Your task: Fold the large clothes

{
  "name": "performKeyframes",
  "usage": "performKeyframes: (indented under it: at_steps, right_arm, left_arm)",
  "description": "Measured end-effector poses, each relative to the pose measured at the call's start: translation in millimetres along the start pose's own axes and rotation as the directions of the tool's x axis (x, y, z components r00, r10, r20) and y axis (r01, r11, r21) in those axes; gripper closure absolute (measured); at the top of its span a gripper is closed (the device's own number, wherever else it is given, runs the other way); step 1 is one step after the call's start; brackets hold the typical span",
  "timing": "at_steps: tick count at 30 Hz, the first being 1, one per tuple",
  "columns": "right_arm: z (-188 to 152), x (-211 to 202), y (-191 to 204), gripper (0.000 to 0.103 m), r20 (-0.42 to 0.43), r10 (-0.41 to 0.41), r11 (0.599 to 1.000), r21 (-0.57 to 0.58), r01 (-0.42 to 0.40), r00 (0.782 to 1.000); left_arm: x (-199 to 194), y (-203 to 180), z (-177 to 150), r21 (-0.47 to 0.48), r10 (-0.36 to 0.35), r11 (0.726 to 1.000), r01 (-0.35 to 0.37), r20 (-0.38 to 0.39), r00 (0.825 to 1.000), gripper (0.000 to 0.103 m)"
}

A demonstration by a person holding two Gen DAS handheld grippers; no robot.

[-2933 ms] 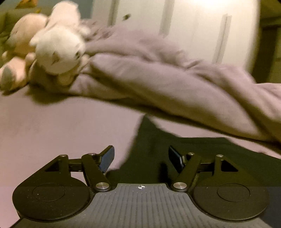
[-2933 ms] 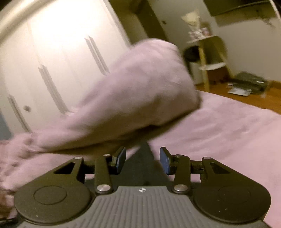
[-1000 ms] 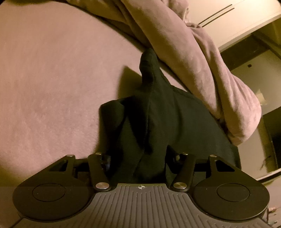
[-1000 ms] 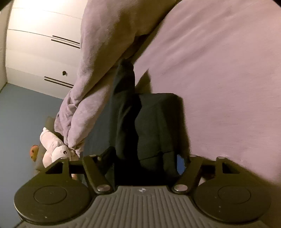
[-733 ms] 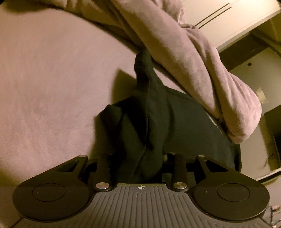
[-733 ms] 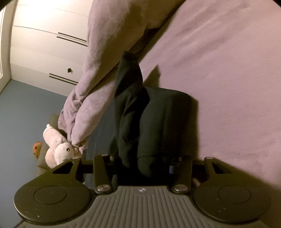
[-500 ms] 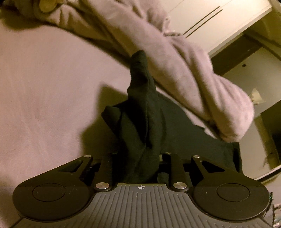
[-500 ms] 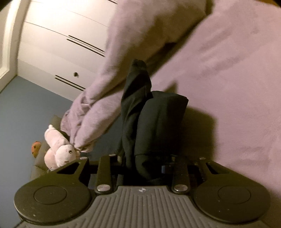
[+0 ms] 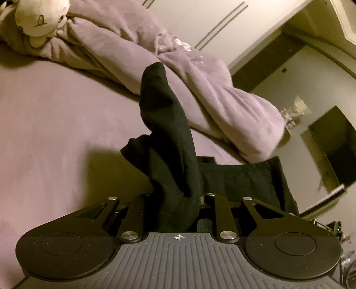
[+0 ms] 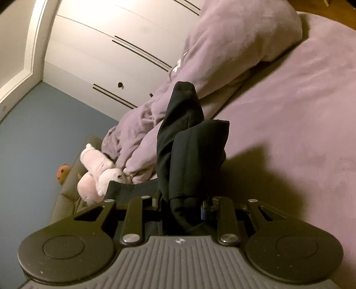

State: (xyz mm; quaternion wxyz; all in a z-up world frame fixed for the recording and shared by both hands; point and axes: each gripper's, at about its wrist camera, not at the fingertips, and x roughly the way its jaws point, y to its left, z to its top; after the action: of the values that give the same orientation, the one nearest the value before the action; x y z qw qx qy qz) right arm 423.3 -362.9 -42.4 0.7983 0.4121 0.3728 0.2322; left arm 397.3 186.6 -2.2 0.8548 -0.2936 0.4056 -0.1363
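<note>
A black garment [image 9: 169,142] hangs bunched from my left gripper [image 9: 175,200], which is shut on its edge and holds it above the purple bed [image 9: 55,133]. The rest of the cloth stretches to the right in that view. My right gripper [image 10: 182,204] is shut on another edge of the same black garment [image 10: 189,142], also lifted off the bed [image 10: 300,115]. Folds of cloth hide the fingertips of both grippers.
A rumpled purple duvet [image 9: 200,84] lies along the far side of the bed, also in the right wrist view [image 10: 222,49]. Plush toys [image 10: 95,169] sit at its end, one showing in the left view [image 9: 40,17]. White wardrobe doors [image 10: 115,44] stand behind.
Both grippers closed on the black garment's edges and lifted it off the bed. The cloth now hangs bunched and both views have tilted up toward the duvet and wardrobe.
</note>
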Motion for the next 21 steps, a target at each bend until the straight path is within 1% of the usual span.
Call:
performKeyframes:
  at_steps: [3, 5, 6, 8, 9, 10, 11, 12, 13, 14, 15, 16, 18, 19, 20, 21]
  right_arm:
    - [-14, -22, 3, 0.075, -0.023, 0.014, 1.0, 0.021, -0.014, 1.0]
    - [-26, -35, -1, 0.075, -0.03, 0.002, 1.0, 0.016, -0.002, 1.0]
    - [-32, -41, -7, 0.075, -0.031, -0.012, 0.999, 0.037, 0.013, 0.999]
    - [-43, -52, -24, 0.074, -0.027, -0.045, 0.995, 0.092, 0.047, 0.999]
    - [-46, -57, -32, 0.069, -0.021, -0.064, 0.991, 0.119, 0.066, 0.998]
    - [-50, -63, -40, 0.06, -0.011, -0.107, 0.983, 0.15, 0.107, 0.994]
    - [-53, -70, -45, 0.056, 0.009, -0.164, 0.974, 0.162, 0.16, 0.986]
    - [-53, -78, -50, 0.047, 0.036, -0.224, 0.962, 0.171, 0.215, 0.974]
    - [-52, -88, -54, 0.045, 0.069, -0.282, 0.946, 0.184, 0.265, 0.957]
    - [-53, -98, -55, 0.045, 0.113, -0.328, 0.933, 0.194, 0.303, 0.938]
    - [-54, -109, -51, 0.045, 0.18, -0.354, 0.928, 0.187, 0.321, 0.918]
    - [-55, -113, -44, 0.041, 0.225, -0.364, 0.929, 0.156, 0.335, 0.904]
    - [-60, -103, -15, 0.039, 0.304, -0.369, 0.925, 0.025, 0.38, 0.878]
    - [-63, -88, 1, 0.039, 0.315, -0.358, 0.919, -0.048, 0.391, 0.879]
    - [-67, -69, 15, 0.039, 0.311, -0.335, 0.914, -0.124, 0.387, 0.889]
    - [-74, -40, 30, 0.039, 0.291, -0.312, 0.9, -0.214, 0.38, 0.904]
  left_arm:
    - [-18, -4, -16, 0.005, 0.007, 1.0, -0.007, -0.027, 1.0, 0.078]
    - [-24, 4, -29, -0.003, 0.033, 0.999, -0.033, -0.044, 0.999, 0.077]
    - [-23, 9, -36, -0.009, 0.053, 0.999, -0.053, -0.055, 0.997, 0.076]
    - [-19, 24, -50, -0.053, 0.128, 0.99, -0.133, -0.091, 0.988, 0.069]
    - [-18, 34, -56, -0.086, 0.18, 0.978, -0.189, -0.098, 0.979, 0.065]
    - [-18, 43, -59, -0.104, 0.224, 0.967, -0.234, -0.099, 0.97, 0.064]
    - [-19, 53, -62, -0.124, 0.261, 0.954, -0.273, -0.105, 0.96, 0.063]
    - [-20, 61, -64, -0.15, 0.299, 0.937, -0.315, -0.116, 0.947, 0.058]
    - [-22, 68, -66, -0.175, 0.332, 0.92, -0.35, -0.124, 0.935, 0.055]
    - [-25, 71, -67, -0.186, 0.363, 0.907, -0.379, -0.115, 0.925, 0.053]
    - [-27, 72, -68, -0.186, 0.391, 0.896, -0.402, -0.098, 0.915, 0.049]
    - [-30, 72, -69, -0.185, 0.426, 0.882, -0.433, -0.079, 0.901, 0.044]
    - [-28, 65, -69, -0.183, 0.49, 0.855, -0.486, -0.024, 0.871, 0.041]
    - [-24, 59, -68, -0.181, 0.509, 0.848, -0.498, 0.017, 0.861, 0.041]
    - [-17, 50, -68, -0.173, 0.525, 0.843, -0.51, 0.053, 0.85, 0.041]
    - [-7, 39, -67, -0.153, 0.529, 0.845, -0.513, 0.084, 0.845, 0.041]
